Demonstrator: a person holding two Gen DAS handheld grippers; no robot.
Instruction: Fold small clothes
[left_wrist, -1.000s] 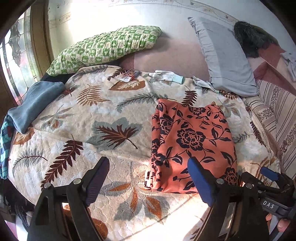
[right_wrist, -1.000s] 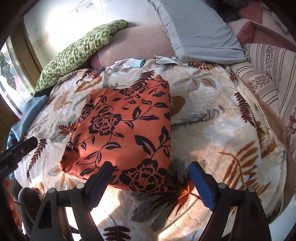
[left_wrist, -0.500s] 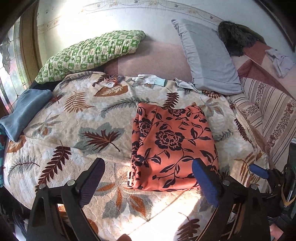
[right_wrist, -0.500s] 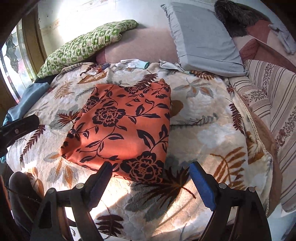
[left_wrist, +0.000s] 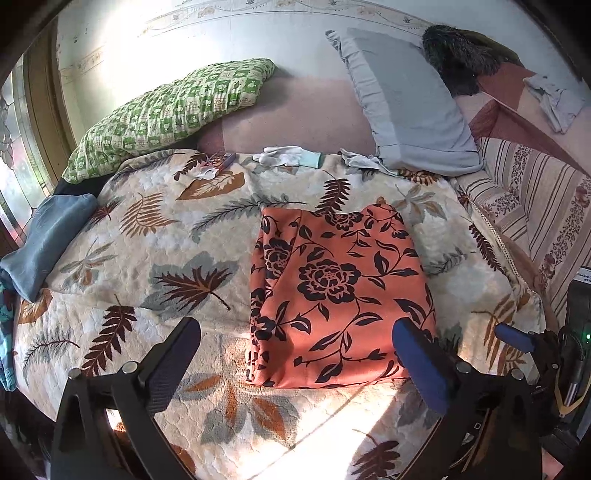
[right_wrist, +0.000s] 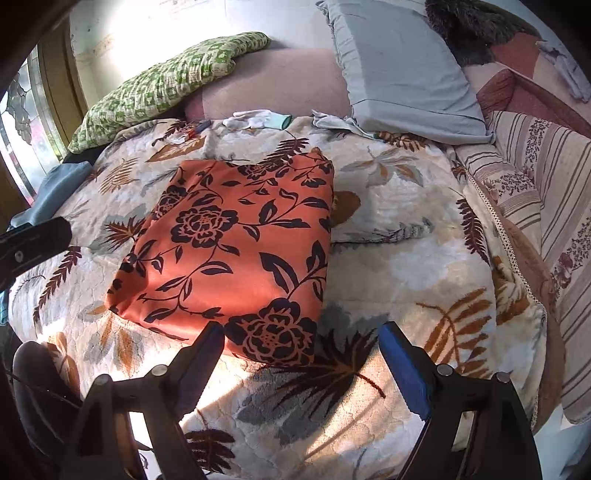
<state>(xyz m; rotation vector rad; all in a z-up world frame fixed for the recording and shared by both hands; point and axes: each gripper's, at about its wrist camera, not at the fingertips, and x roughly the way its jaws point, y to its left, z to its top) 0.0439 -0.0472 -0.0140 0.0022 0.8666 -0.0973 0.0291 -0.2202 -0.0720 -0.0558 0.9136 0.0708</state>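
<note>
An orange cloth with black flowers (left_wrist: 336, 295) lies folded into a rectangle on the leaf-patterned bedspread (left_wrist: 155, 266). It also shows in the right wrist view (right_wrist: 236, 258). My left gripper (left_wrist: 295, 354) is open and empty, held above the bed just in front of the cloth's near edge. My right gripper (right_wrist: 301, 354) is open and empty, above the cloth's near right corner. The other gripper's tip shows at the right edge of the left wrist view (left_wrist: 515, 338) and at the left edge of the right wrist view (right_wrist: 33, 240).
A green checked pillow (left_wrist: 173, 110) and a grey pillow (left_wrist: 410, 107) lean at the back. White gloves (left_wrist: 288, 158) and small items (left_wrist: 218, 164) lie near them. A folded blue garment (left_wrist: 48, 236) lies at the left. A striped blanket (left_wrist: 535, 206) is at the right.
Both grippers have pulled back and risen from the folded cloth, so more of the bed and wall shows. The cloth has stayed in place. Both stay open.
</note>
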